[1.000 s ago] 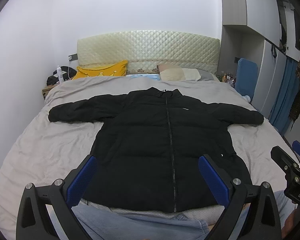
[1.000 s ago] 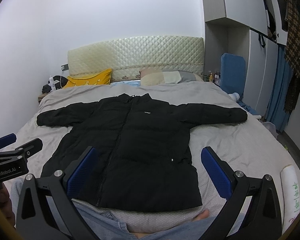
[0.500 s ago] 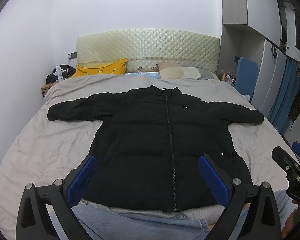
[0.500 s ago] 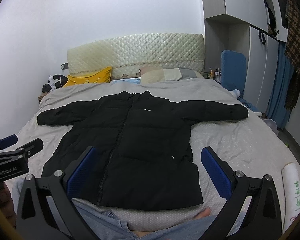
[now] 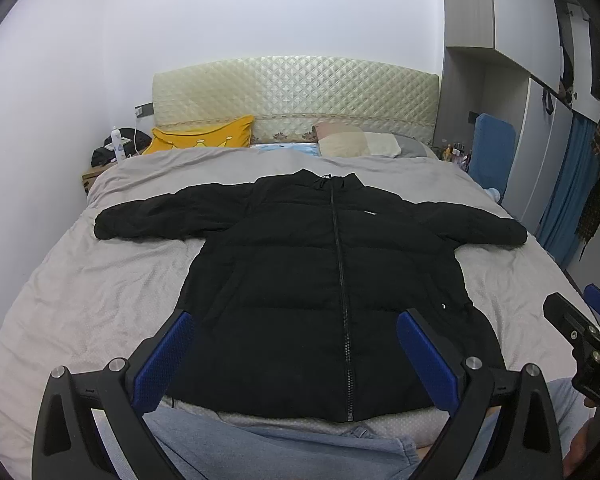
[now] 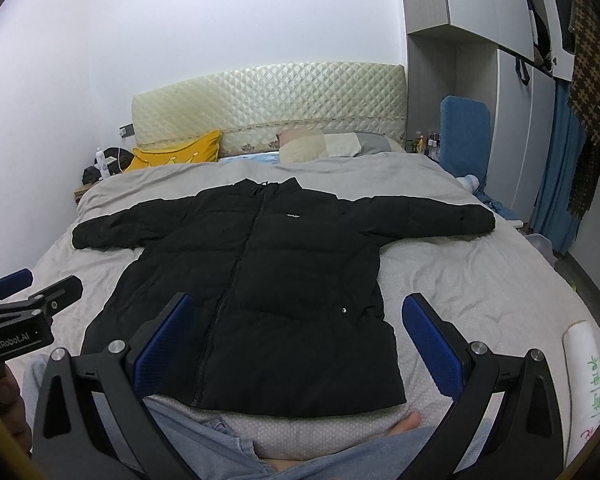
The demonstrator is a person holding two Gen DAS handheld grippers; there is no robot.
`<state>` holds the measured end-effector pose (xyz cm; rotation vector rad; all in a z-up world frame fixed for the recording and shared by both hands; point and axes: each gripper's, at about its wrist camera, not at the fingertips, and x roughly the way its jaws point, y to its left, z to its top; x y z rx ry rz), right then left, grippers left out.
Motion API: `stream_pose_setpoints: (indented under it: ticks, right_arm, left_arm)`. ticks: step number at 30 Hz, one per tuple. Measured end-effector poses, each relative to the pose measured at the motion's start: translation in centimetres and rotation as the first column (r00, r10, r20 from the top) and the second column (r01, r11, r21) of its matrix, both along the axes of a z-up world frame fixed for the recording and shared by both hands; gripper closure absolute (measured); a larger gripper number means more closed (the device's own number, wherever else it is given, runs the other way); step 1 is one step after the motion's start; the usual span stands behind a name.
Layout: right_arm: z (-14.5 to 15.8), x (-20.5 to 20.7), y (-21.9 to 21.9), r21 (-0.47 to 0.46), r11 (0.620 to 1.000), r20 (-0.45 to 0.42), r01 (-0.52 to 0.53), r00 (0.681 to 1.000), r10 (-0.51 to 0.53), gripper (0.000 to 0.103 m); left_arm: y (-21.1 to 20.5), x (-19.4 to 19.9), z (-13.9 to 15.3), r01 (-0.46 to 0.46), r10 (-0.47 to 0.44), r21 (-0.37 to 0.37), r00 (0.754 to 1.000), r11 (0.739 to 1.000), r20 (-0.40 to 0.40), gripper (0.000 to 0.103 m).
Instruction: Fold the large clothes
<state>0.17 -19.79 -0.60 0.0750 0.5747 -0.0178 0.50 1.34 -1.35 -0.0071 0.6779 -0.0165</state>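
Observation:
A large black puffer jacket point(image 5: 324, 280) lies flat on the grey bed, front up, zipped, both sleeves spread out to the sides; it also shows in the right wrist view point(image 6: 260, 280). My left gripper point(image 5: 296, 356) is open and empty, held above the jacket's hem. My right gripper point(image 6: 296, 344) is open and empty, above the hem toward the jacket's right side. Each gripper shows at the edge of the other's view: the right gripper point(image 5: 580, 336) and the left gripper point(image 6: 24, 300).
The grey bed cover point(image 5: 80, 300) surrounds the jacket. A yellow pillow point(image 5: 204, 140) and beige pillows point(image 5: 356, 144) lie by the quilted headboard point(image 5: 296, 96). A nightstand with items point(image 5: 108, 156) stands left, wardrobes point(image 6: 480, 80) and a blue chair point(image 6: 464, 132) right. The person's knees in jeans point(image 5: 260, 452) are at the bed's near edge.
Both views have shifted slightly; the jacket sits a little lower and nearer in frame. Nothing was grasped and the jacket has not moved.

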Motion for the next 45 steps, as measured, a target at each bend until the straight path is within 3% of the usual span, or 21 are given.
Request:
stream_pose_setpoints:
  ticks: [29, 41, 45]
  right_arm:
    - [0.8, 1.1, -0.4, -0.006, 1.000, 0.008, -0.014, 1.000, 0.014, 0.000]
    - [1.3, 5.9, -2.4, 0.007, 1.000, 0.048, -0.028, 0.998, 0.027, 0.000]
    - [0.9, 8.1, -3.7, 0.026, 0.999, 0.068, -0.038, 0.997, 0.036, 0.000]
  left_arm:
    - [0.0, 1.5, 0.7, 0.012, -0.012, -0.005, 1.000, 1.000, 0.012, 0.001]
    - [-0.7, 7.3, 1.8, 0.060, -0.062, 0.026, 0.996, 0.998, 0.069, 0.001]
    - [-0.6, 10.8, 1.2, 0.108, -0.108, -0.010, 0.994, 0.994, 0.029, 0.001]
